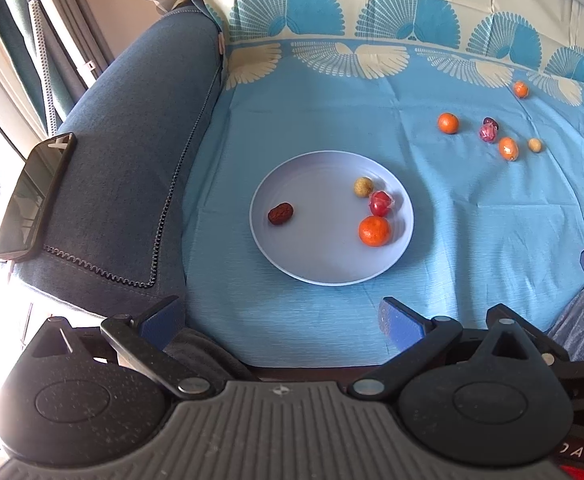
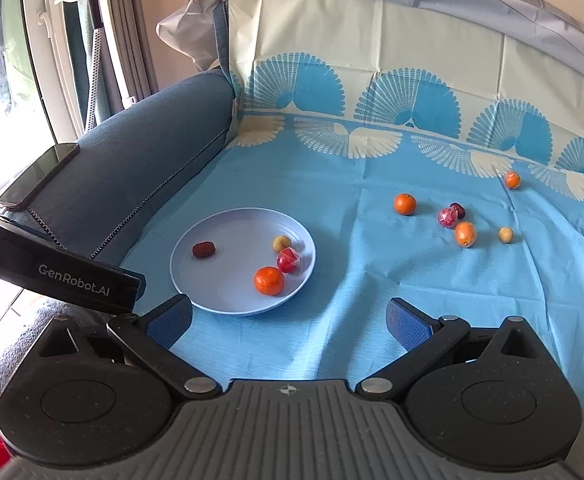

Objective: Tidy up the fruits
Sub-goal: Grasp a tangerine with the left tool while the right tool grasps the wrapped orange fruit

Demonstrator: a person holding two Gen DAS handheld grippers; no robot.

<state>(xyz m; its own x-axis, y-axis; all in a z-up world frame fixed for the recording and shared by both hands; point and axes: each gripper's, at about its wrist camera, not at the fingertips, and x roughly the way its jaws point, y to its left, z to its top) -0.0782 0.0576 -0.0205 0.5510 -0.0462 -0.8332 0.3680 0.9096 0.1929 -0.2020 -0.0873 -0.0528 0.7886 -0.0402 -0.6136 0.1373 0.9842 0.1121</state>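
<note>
A pale blue plate lies on the blue cloth. On it are a dark red date, a tan round fruit, a red wrapped fruit and an orange. On the cloth to the right lie an orange, a pink wrapped fruit with a dark fruit behind it, more oranges and a small tan fruit. My left gripper is open and empty in front of the plate. My right gripper is open and empty.
A blue sofa armrest stands at the left with a black phone on it. The patterned cloth rises up the sofa back. The left gripper's body shows at the left of the right wrist view.
</note>
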